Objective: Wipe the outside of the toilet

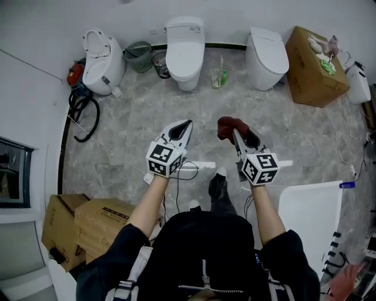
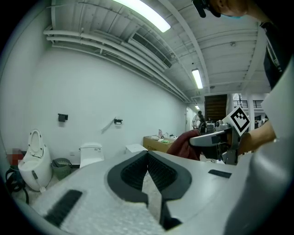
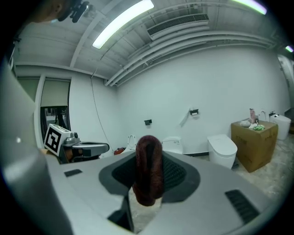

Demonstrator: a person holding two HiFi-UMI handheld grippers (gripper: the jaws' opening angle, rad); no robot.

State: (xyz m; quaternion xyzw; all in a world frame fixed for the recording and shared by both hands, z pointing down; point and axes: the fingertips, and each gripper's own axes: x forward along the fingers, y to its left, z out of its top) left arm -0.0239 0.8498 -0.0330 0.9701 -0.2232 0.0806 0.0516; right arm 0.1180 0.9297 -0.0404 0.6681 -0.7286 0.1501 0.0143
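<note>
My right gripper (image 1: 236, 134) pinches the cloth (image 3: 148, 174); my left gripper (image 1: 187, 124) is closed and empty. The toilet (image 1: 185, 50) is well apart, so I think I must approach it next.

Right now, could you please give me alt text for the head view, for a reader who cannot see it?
Seen from above, a person holds two grippers over a grey marble floor: the right gripper clamps a dark red cloth, the left gripper holds nothing. Three white toilets stand along the far wall.
</note>
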